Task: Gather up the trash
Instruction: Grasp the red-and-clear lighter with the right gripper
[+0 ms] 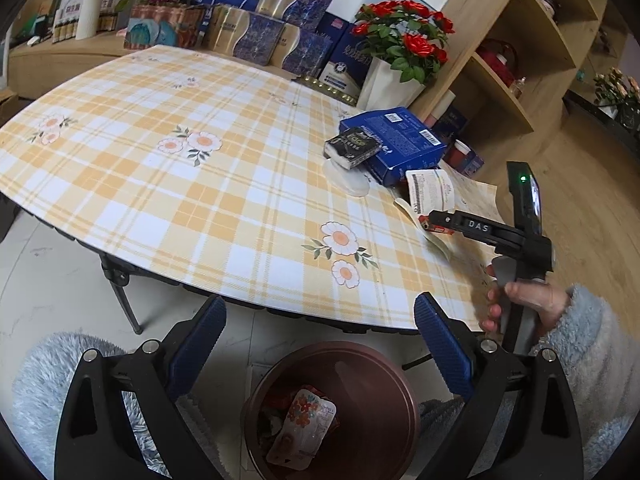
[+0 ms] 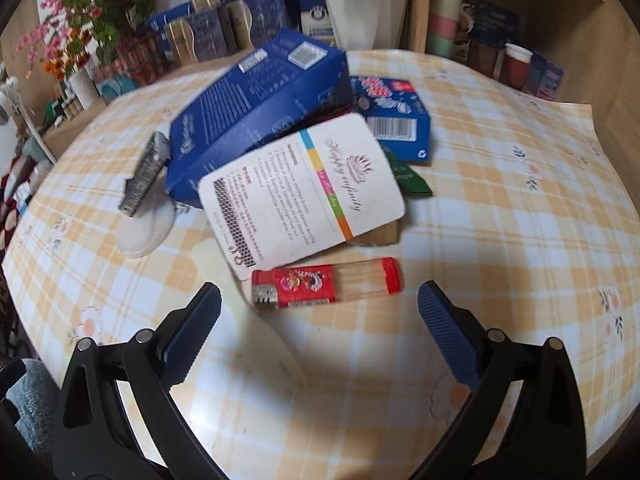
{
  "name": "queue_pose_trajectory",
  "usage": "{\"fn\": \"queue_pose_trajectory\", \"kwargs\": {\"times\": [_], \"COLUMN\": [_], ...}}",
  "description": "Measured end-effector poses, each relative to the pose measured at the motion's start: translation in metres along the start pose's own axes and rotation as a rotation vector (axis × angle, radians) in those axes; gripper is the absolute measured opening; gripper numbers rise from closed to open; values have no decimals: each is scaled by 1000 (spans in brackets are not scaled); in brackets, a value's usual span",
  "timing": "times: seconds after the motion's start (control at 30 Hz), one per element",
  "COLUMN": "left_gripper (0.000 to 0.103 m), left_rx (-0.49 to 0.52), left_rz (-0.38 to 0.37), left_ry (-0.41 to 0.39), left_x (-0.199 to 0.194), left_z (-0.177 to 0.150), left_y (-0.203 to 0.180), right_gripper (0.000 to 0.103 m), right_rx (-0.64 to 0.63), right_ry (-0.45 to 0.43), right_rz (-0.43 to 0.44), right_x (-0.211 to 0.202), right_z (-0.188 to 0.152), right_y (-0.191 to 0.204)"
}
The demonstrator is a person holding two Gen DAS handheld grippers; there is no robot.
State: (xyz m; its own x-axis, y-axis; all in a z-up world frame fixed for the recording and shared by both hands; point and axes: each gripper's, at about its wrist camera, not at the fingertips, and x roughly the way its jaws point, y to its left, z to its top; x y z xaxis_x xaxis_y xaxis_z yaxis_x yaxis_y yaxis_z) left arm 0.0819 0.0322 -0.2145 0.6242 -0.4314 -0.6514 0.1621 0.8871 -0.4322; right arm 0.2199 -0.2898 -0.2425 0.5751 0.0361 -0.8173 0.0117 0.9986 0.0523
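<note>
The checked tablecloth (image 1: 160,184) was seen at 12 o'clock. The brown trash bin (image 1: 384,364) sat under the wide-open left gripper (image 1: 320,344). The red lighter (image 2: 326,282) lay between the right gripper's (image 2: 320,328) wide-spread jaws, untouched.

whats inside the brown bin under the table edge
The brown bin holds a flowered packet lying on darker wrappers. What sits lower down is covered by that packet and shaded by the bin wall, so it cannot be identified.

Bare tablecloth (image 2: 360,360) fronts the red lighter (image 2: 326,287); white card (image 2: 300,188) crowds behind.
</note>
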Motion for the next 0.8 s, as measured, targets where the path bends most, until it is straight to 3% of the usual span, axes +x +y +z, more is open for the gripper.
{"fn": "queue_pose_trajectory", "kwargs": {"times": [0.33, 0.43, 0.67, 0.73, 0.8], "left_gripper": [93, 93, 93, 93, 93], "left_rx": [-28, -13, -5, -15, -8], "left_rz": [12, 14, 24, -26, -71], "left_ry": [17, 21, 41, 107, 126], "left_x": [8, 10, 12, 20, 25], "left_z": [1, 1, 4, 16, 35], "left_y": [5, 2, 0, -1, -3], "right_gripper": [95, 84, 84, 84, 84], "right_rx": [10, -18, 14, 25, 31], "right_ry": [33, 15, -38, -66, -92], "right_rz": [-38, -25, 56, 104, 123], "right_x": [15, 11, -11, -23, -33], "right_z": [2, 0, -7, -11, -14], "right_y": [-5, 0, 2, 1, 0]}}
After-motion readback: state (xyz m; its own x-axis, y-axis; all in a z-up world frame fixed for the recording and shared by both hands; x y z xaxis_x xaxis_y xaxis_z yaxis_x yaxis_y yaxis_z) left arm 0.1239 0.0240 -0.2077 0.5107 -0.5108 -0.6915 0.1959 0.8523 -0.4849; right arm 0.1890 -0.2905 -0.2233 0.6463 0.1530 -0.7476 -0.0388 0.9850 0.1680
